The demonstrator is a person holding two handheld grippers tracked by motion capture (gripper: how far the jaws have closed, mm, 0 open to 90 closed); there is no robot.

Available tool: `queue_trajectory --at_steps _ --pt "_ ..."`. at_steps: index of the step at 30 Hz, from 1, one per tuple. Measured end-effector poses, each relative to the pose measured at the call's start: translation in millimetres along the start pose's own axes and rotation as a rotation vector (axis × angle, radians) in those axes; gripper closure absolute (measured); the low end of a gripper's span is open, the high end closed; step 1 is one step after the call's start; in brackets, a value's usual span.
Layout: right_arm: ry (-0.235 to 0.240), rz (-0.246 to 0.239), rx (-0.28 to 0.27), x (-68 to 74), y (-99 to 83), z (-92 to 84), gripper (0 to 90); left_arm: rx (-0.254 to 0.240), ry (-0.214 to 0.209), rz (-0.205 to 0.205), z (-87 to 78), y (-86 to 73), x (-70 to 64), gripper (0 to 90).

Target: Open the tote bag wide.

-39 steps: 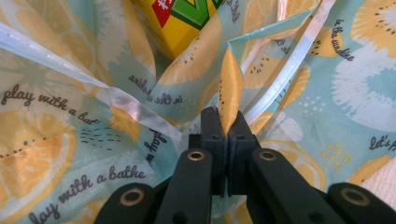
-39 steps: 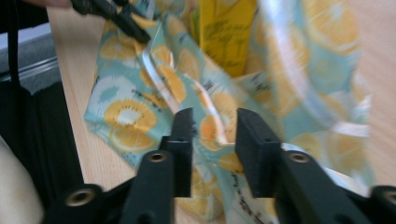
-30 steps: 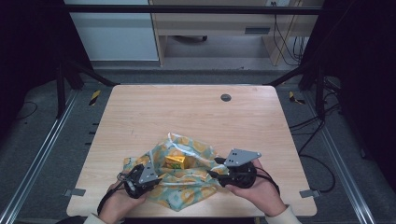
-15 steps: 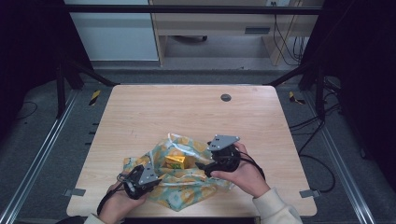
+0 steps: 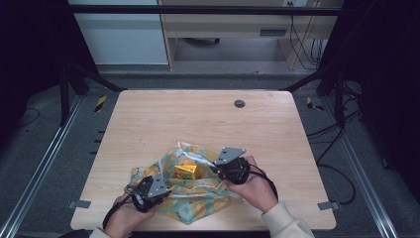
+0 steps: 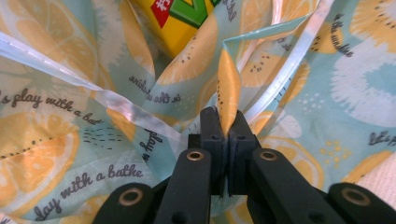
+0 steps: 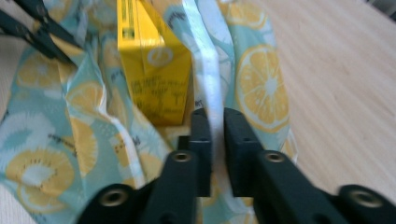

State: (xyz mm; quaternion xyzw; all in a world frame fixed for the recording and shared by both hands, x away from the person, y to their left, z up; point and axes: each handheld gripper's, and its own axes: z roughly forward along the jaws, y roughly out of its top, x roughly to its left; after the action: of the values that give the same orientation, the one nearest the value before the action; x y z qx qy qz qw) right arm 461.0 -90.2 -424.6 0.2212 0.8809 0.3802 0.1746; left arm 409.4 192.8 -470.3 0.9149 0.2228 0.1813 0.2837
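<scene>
Two claws grip one lemon-print bag point(image 5: 198, 198) lying at the lower middle of the desk point(image 5: 198, 124). Left claw point(image 6: 223, 135) is clamped on a fold of the fabric. Right claw point(image 7: 214, 135), whose jaws have just been closing, pinches the bag's pale edge strip point(image 7: 205, 70). Between them a yellow carton point(image 5: 186, 171) sits in the bag's mouth.

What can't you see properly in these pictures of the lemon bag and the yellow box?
- Yellow box: right gripper view, its top is cut off by the edge, its small print blurred; in the high view the lemon bag wraps around most of it.
- Left gripper: left gripper view, the pinched fold hides its pads.
- Dark round thing on the table: high view, too small to identify.
</scene>
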Motion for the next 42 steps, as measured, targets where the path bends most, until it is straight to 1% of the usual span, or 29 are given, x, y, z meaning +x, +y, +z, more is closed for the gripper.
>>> queue_trajectory --at_steps 1,3,4,5,6,10,12,15,18,19,20,22,25,26,31,32,33,34,35,36,37,40,42 --pt "0.0 0.0 0.0 0.0 0.0 0.0 85.9 0.003 0.003 0.0 0.2 -0.2 0.3 88.6" --pt "0.006 0.014 -0.029 -3.2 3.9 -2.3 88.7 0.004 0.008 -0.002 -0.3 -0.3 1.3 88.6" --pt "0.001 0.015 -0.049 -5.0 10.5 -5.6 89.2 0.001 0.011 -0.003 -0.9 -0.3 1.5 88.7" --pt "-0.001 0.009 -0.057 -6.1 14.4 -7.4 89.4 -0.001 0.013 -0.003 -1.9 -0.2 2.0 88.7" --pt "-0.001 0.009 -0.057 -6.1 14.4 -7.4 89.4 -0.002 0.016 -0.003 -2.9 -0.1 2.5 88.7" --pt "-0.004 0.012 -0.085 -12.0 32.5 -8.7 89.8 -0.007 0.023 -0.011 -5.1 -0.8 4.5 89.0" --pt "0.004 0.011 -0.098 -15.6 41.4 -6.9 89.8 -0.016 0.034 -0.019 -7.1 -1.2 6.1 89.3" --pt "0.014 0.034 -0.119 -22.2 54.6 -1.3 89.9 -0.027 0.041 -0.037 -9.1 -2.9 9.3 89.5" --pt "0.009 0.055 -0.113 -31.3 63.6 10.2 89.9 -0.027 0.041 -0.04 -9.7 -3.8 10.5 89.5" --pt "0.009 0.055 -0.113 -31.3 63.6 10.2 89.9 -0.024 0.039 -0.039 -9.4 -3.8 10.4 89.5" --pt "0.0 0.057 -0.092 -35.5 64.8 18.3 89.9 -0.017 0.039 -0.037 -8.7 -3.8 10.1 89.5" --pt "-0.015 0.057 -0.07 -41.1 63.5 26.9 89.9 0.002 0.035 -0.033 -5.2 -4.2 9.2 89.5" --pt "-0.036 0.082 -0.038 -52.2 57.9 38.7 90.0 0.031 0.028 -0.022 -0.2 -4.0 7.5 89.5" --pt "-0.036 0.082 -0.038 -52.2 57.9 38.7 90.0 0.035 0.028 -0.021 0.8 -3.7 6.8 89.5" --pt "-0.064 0.138 0.012 -71.9 45.1 55.3 90.0 0.062 0.02 -0.016 5.1 -4.1 5.2 89.5" --pt "-0.078 0.155 0.025 -80.0 40.5 61.5 90.0 0.069 0.016 -0.013 5.9 -4.0 4.6 89.7" --pt "-0.078 0.155 0.025 -80.0 40.5 61.5 90.0 0.075 0.019 -0.008 6.3 -3.8 3.7 89.7" --pt "-0.084 0.178 0.018 -87.8 36.7 67.1 90.0 0.075 0.016 -0.008 6.4 -3.5 2.8 89.8" --pt "-0.084 0.178 0.018 -87.8 36.7 67.1 90.0 0.076 0.013 -0.008 6.5 -3.4 2.2 89.8" --pt "-0.1 0.192 0.031 -95.1 34.0 71.7 90.0 0.077 0.011 -0.005 6.6 -3.4 1.8 89.8" --pt "-0.1 0.192 0.031 -95.1 34.0 71.7 90.0 0.082 0.01 -0.003 6.7 -3.3 1.5 89.8" --pt "-0.106 0.231 0.031 -104.2 33.0 76.3 90.0 0.088 0.004 -0.004 7.5 -3.6 2.3 90.0" --pt "-0.107 0.221 0.031 -106.7 33.9 80.1 90.0 0.086 -0.001 -0.006 8.2 -4.1 3.0 90.0"
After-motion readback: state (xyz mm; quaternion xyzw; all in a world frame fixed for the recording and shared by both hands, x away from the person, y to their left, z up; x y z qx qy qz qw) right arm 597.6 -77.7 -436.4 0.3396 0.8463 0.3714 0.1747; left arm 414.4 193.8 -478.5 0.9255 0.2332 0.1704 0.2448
